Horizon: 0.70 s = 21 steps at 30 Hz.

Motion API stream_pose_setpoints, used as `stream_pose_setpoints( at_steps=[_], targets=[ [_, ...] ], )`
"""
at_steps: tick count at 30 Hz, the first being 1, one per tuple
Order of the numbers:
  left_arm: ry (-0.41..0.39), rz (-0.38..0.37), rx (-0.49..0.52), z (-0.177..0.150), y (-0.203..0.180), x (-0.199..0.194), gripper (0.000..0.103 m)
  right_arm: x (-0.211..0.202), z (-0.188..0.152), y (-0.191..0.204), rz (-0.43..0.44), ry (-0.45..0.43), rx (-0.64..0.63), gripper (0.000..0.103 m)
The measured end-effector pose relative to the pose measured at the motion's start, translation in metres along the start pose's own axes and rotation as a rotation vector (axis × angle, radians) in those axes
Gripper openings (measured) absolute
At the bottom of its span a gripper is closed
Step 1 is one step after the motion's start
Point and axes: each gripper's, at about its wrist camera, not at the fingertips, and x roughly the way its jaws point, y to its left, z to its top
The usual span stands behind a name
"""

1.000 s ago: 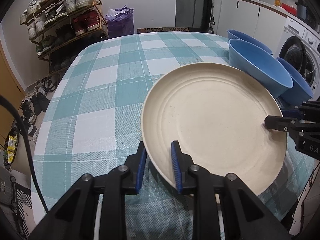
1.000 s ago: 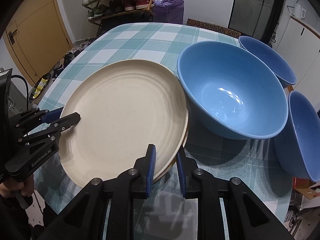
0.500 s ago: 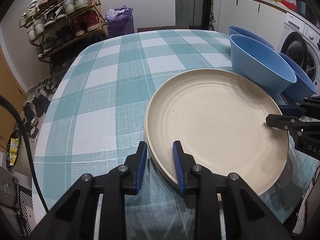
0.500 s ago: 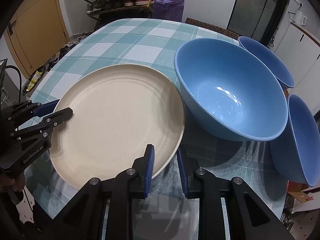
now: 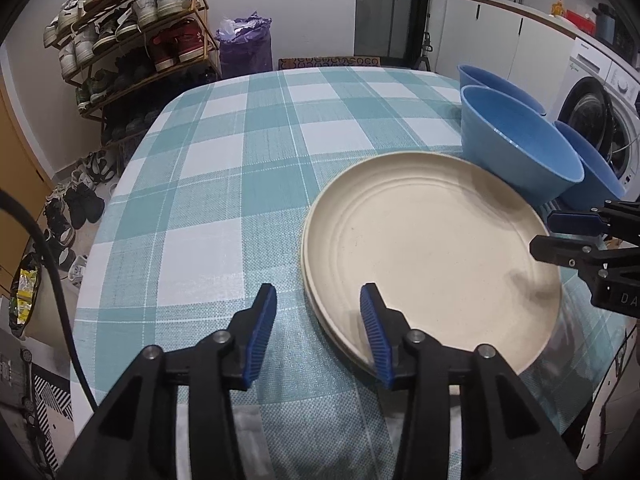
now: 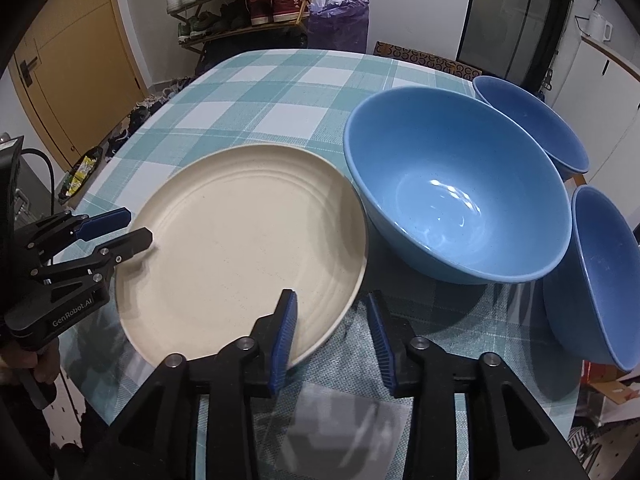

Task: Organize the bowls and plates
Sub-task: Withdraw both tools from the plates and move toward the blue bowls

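The lower plate (image 5: 320,312) shows only as a thin rim under the top plate (image 5: 432,248). The nearest blue bowl (image 6: 600,280) is cut off by the picture's edge.

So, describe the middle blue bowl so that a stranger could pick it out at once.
Start at the table with the teal and white checked cloth and find the cream plate near its front edge. Three blue bowls stand to the plate's right. The one wanted sits right beside the plate's rim; it shows its whole glossy inside, while the other two lie farther right.
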Motion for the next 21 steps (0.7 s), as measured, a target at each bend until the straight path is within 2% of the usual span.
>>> stream_pose_setpoints(
  at_steps=[3, 4, 6, 7, 8, 10, 11, 14, 16, 21],
  targets=[
    [-0.018, -0.019, -0.006, 0.004, 0.001, -0.01, 0.053, -0.009, 0.002, 0.002, 0.027, -0.017, 0.002, 0.054],
    [-0.022, -0.027, -0.008, 0.005, 0.001, -0.014, 0.053, -0.011, 0.003, 0.003, 0.034, -0.023, 0.004, 0.062],
    [-0.036, -0.042, -0.012, 0.008, 0.0, -0.021, 0.058, -0.018, 0.005, 0.004, 0.05, -0.039, 0.007, 0.071],
    [-0.045, -0.046, -0.012, 0.01, 0.0, -0.025, 0.068, -0.021, 0.005, 0.004, 0.057, -0.045, 0.005, 0.073],
    [-0.062, -0.051, -0.013, 0.011, -0.001, -0.029, 0.082, -0.024, 0.006, 0.005, 0.063, -0.051, 0.0, 0.075],
    [-0.095, -0.058, -0.019, 0.015, -0.002, -0.038, 0.096, -0.032, 0.008, 0.006, 0.061, -0.071, 0.0, 0.083],
    [-0.104, -0.058, -0.02, 0.017, -0.003, -0.041, 0.099, -0.035, 0.008, 0.005, 0.058, -0.079, 0.001, 0.085],
    [-0.112, -0.059, -0.022, 0.023, -0.004, -0.047, 0.103, -0.049, 0.01, 0.002, 0.064, -0.113, 0.009, 0.09],
    [-0.123, -0.061, -0.02, 0.027, -0.006, -0.05, 0.103, -0.061, 0.011, -0.003, 0.075, -0.138, 0.017, 0.102],
    [-0.148, -0.071, -0.008, 0.036, -0.012, -0.061, 0.103, -0.085, 0.017, -0.017, 0.066, -0.197, 0.047, 0.102]
  ],
)
